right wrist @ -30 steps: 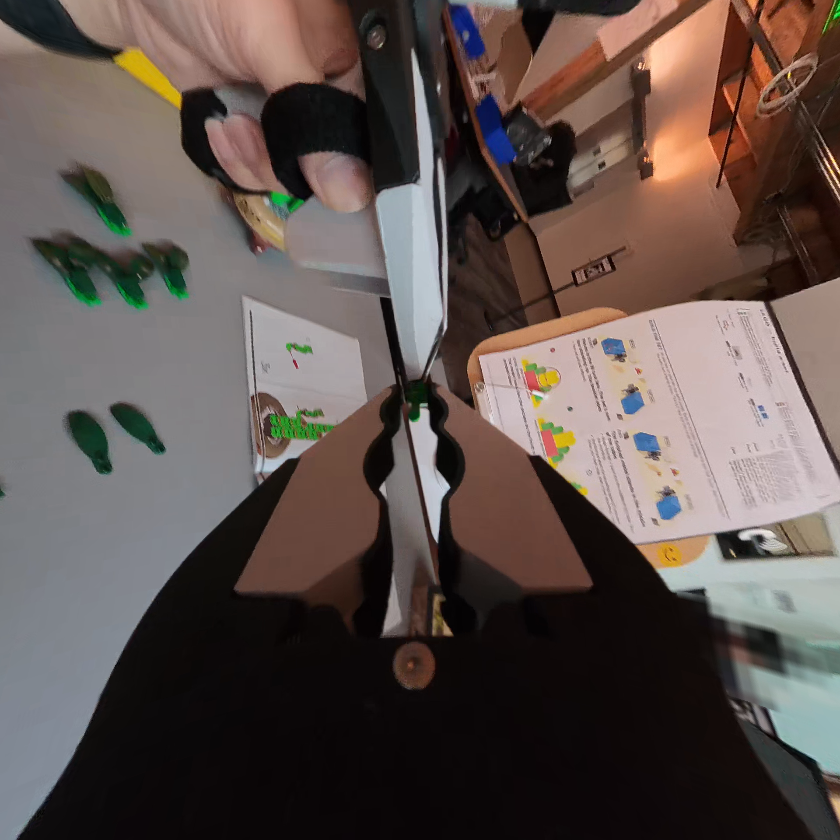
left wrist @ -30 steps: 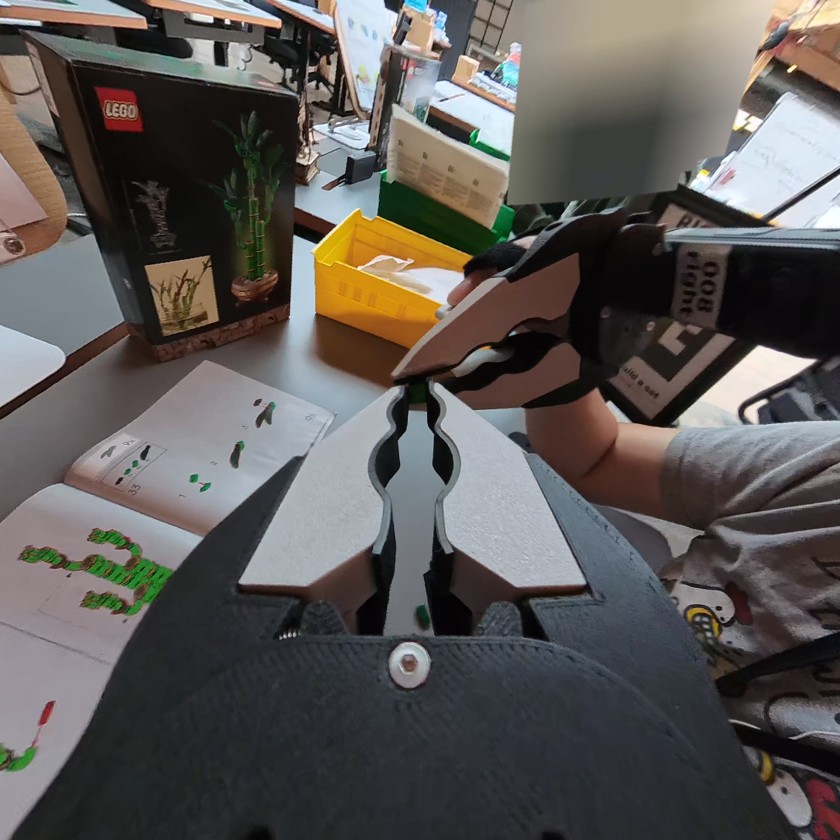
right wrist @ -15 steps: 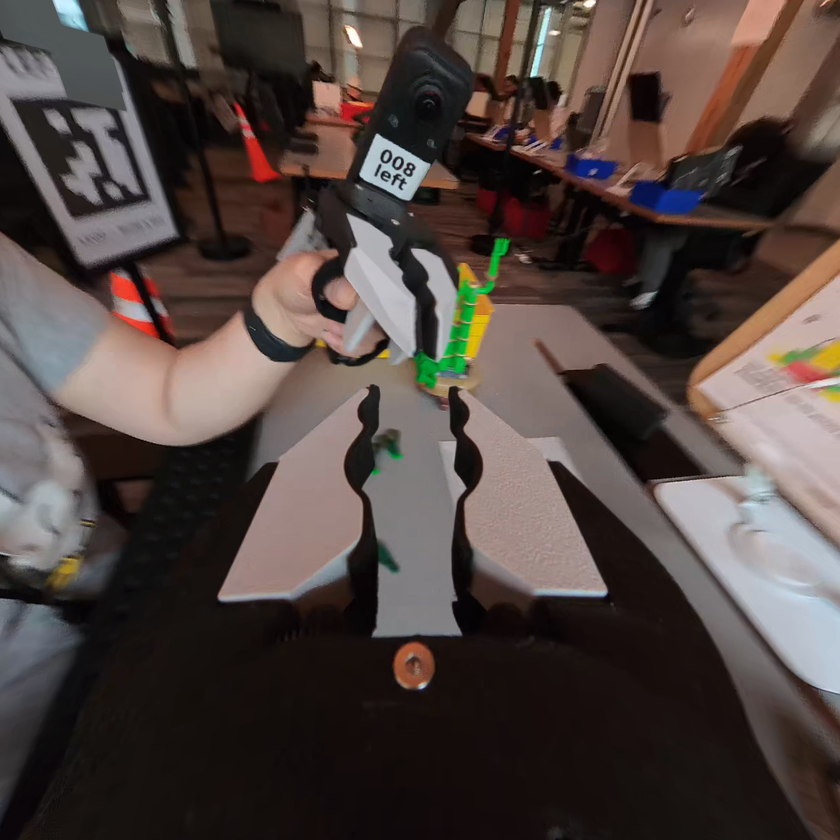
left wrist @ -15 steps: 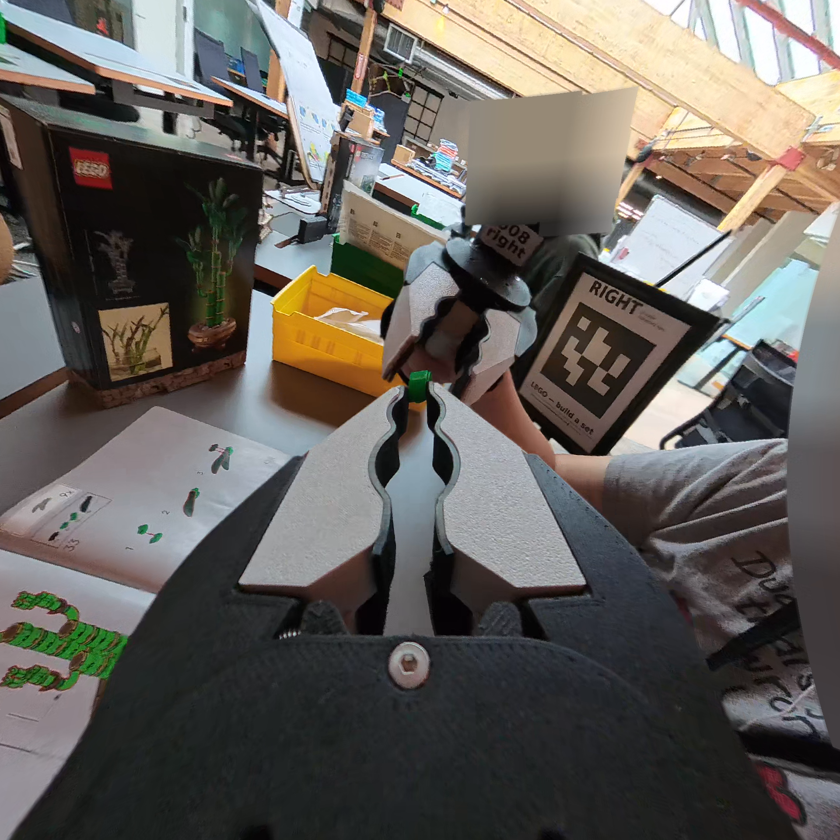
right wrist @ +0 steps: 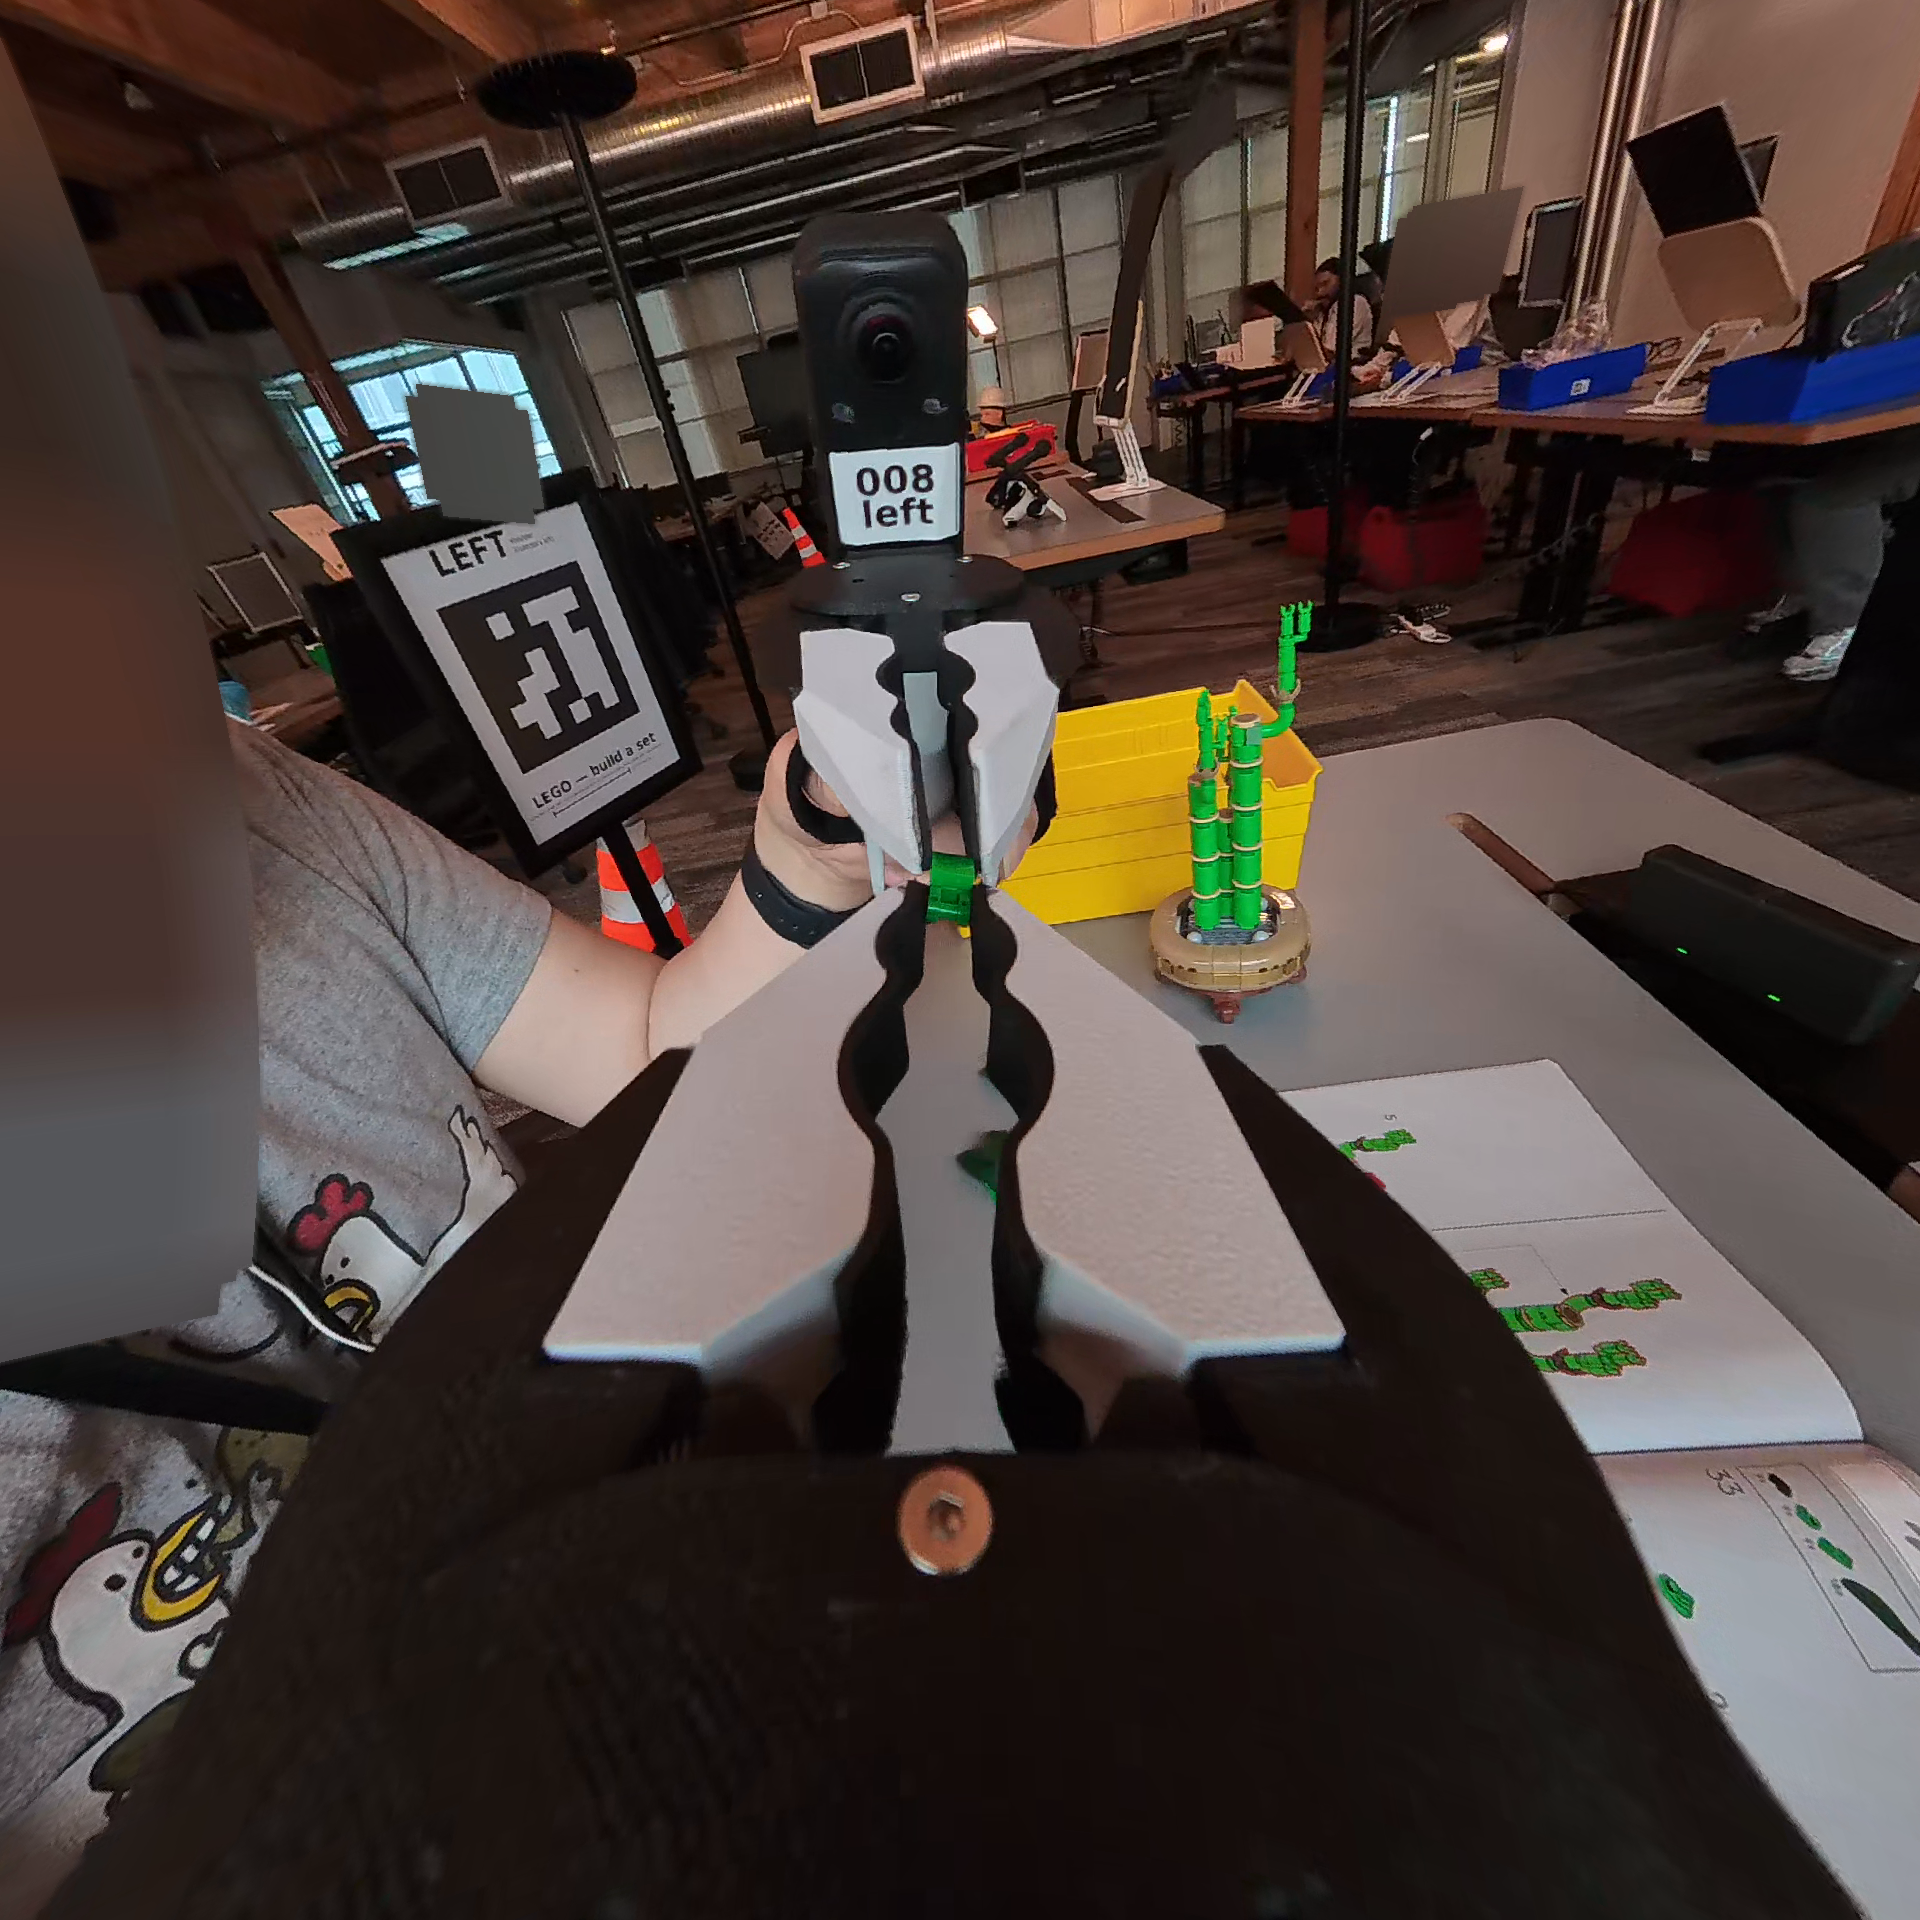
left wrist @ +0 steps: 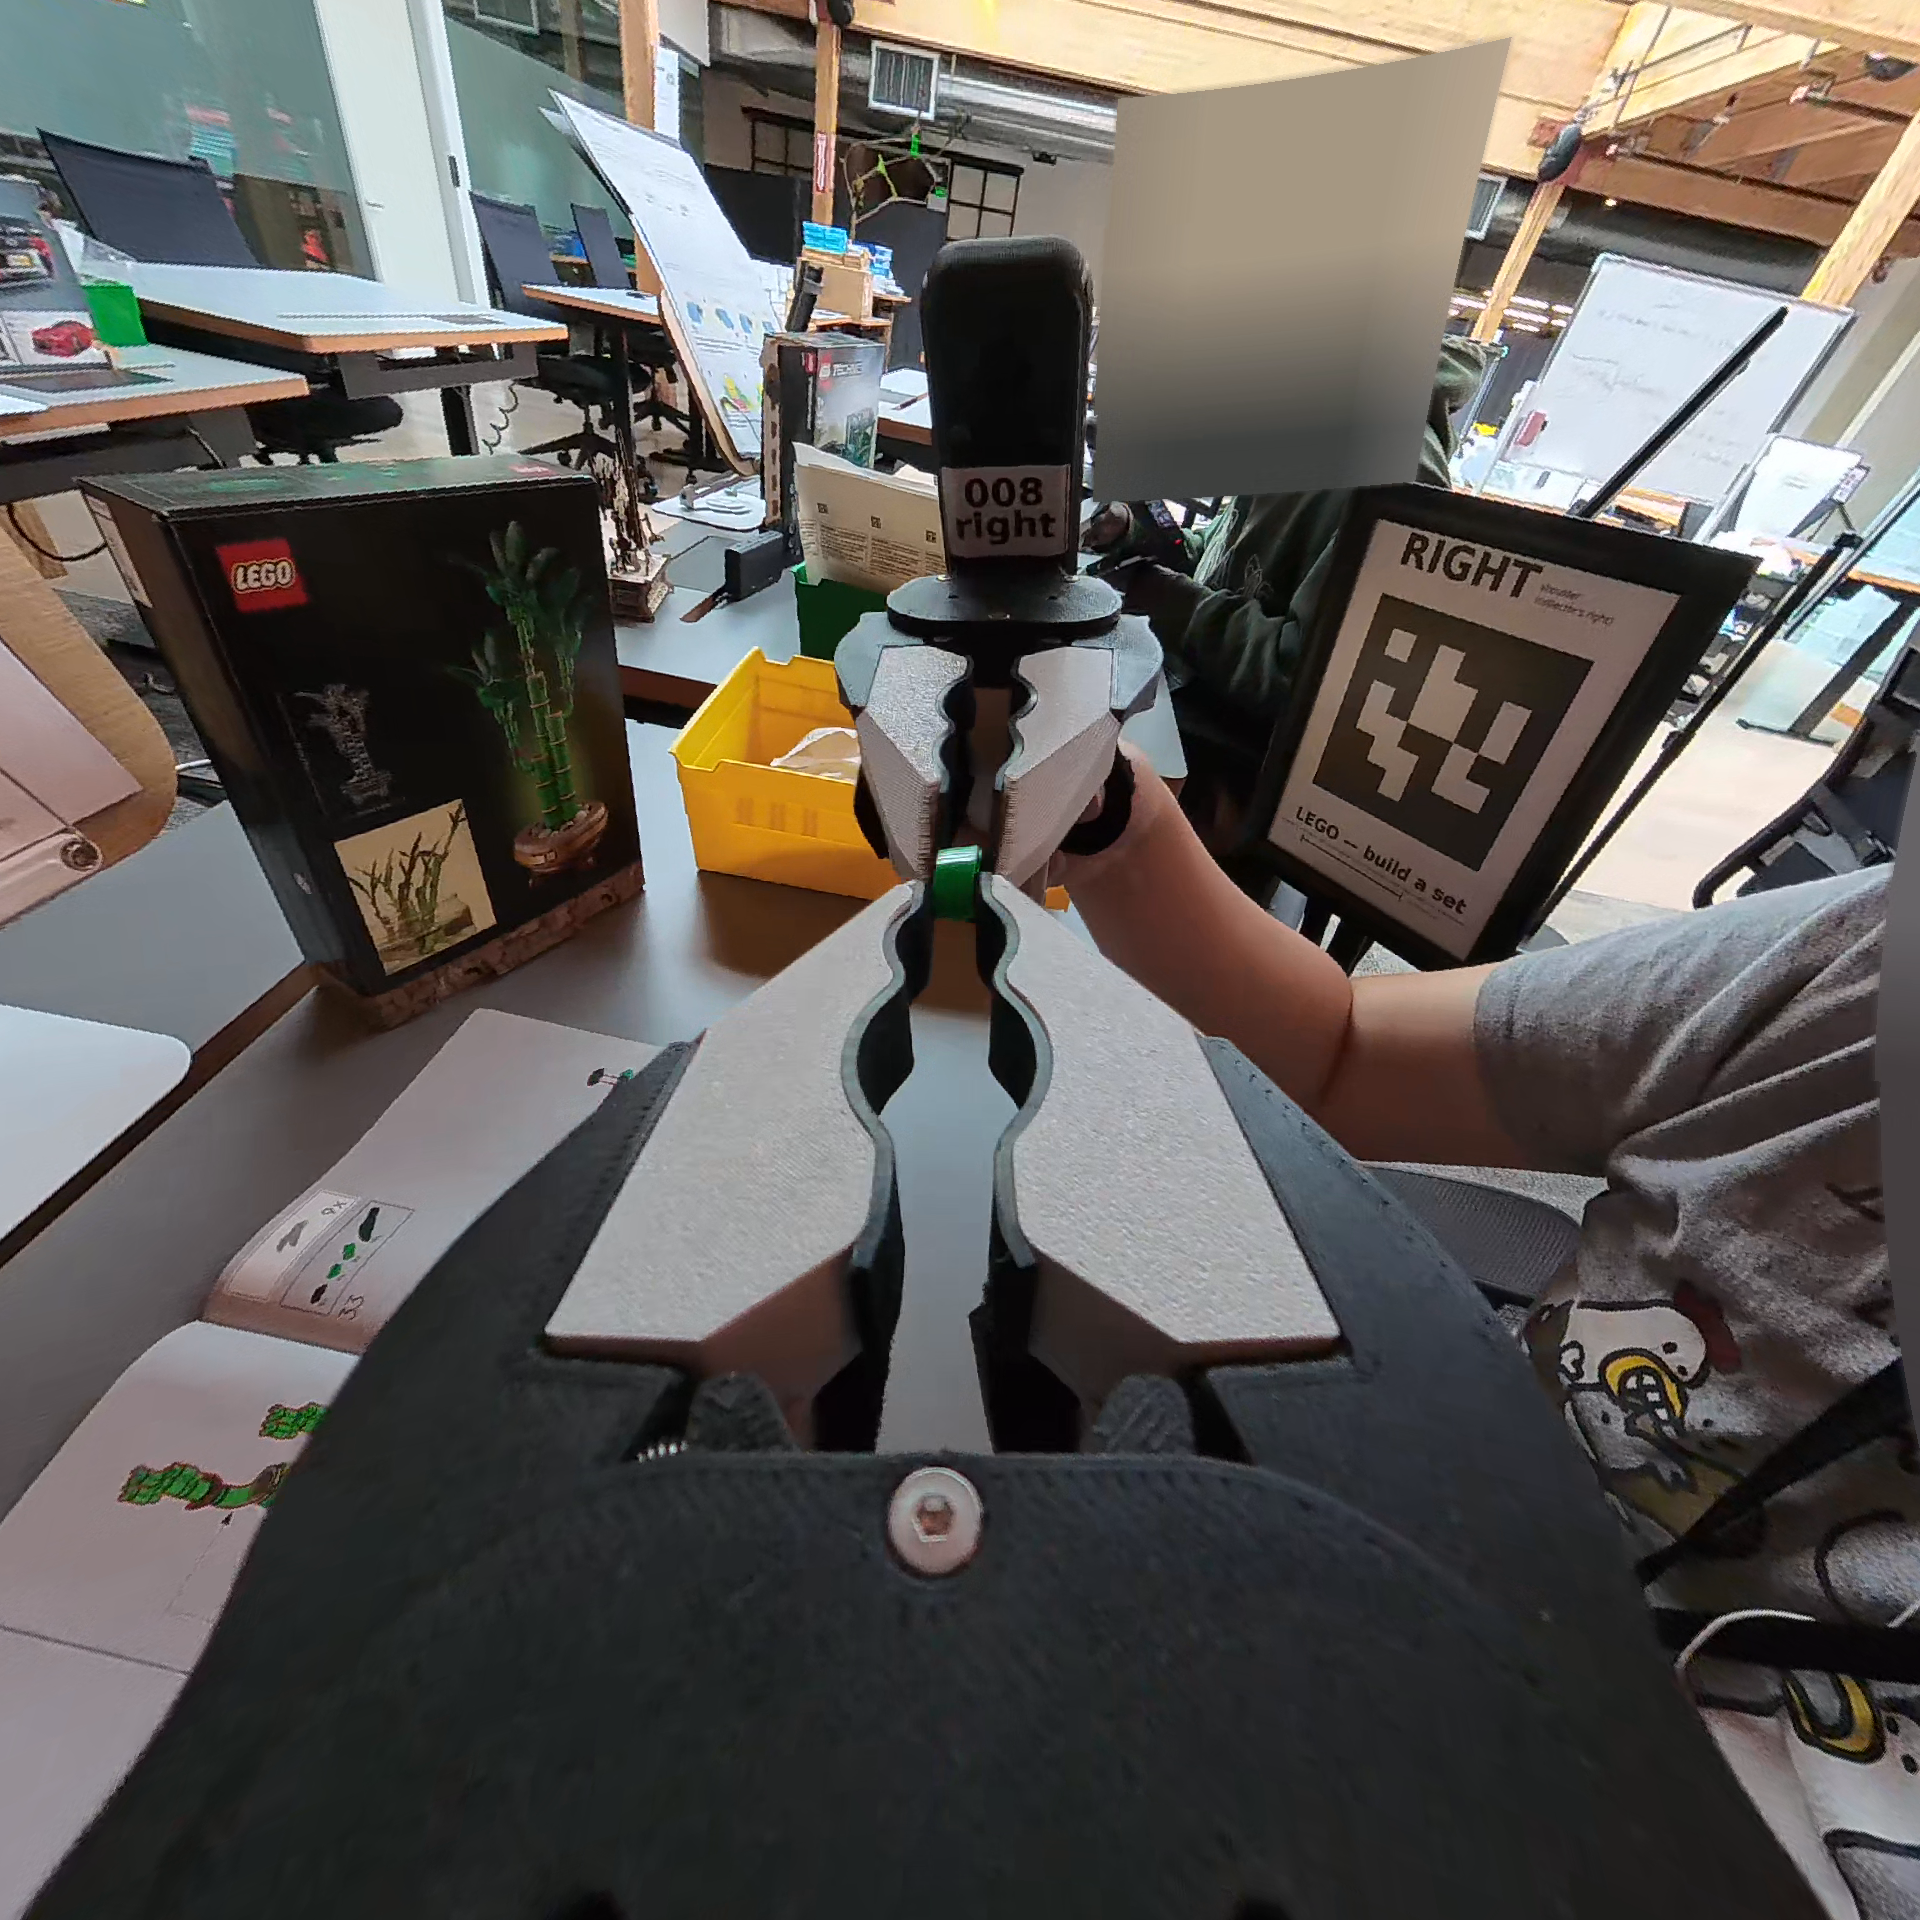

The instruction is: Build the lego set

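A small green lego piece [left wrist: 956,883] sits between the tips of both grippers, which face each other tip to tip above the grey table. My left gripper [left wrist: 954,906] is shut on it. My right gripper [right wrist: 948,906] is closed to a narrow gap on the same green piece [right wrist: 950,885]. The right gripper also shows in the left wrist view [left wrist: 966,847], and the left gripper in the right wrist view [right wrist: 943,868]. The part-built green bamboo model [right wrist: 1231,831] stands upright on its tan round base [right wrist: 1226,945], to the right of the grippers.
A yellow bin [right wrist: 1122,821] stands behind the model. A black set box [left wrist: 395,707] stands at the left. The open instruction booklet [right wrist: 1558,1247] lies on the table. A loose green leaf piece [right wrist: 982,1153] lies under my right gripper. Black sign stands [left wrist: 1455,727] flank the person. My two grippers' fingertips are within a few centimetres of each other.
My right gripper swung round from sideways to face the left one, opened on the way, and has now closed on the green piece. The left gripper kept hold and tilted up.
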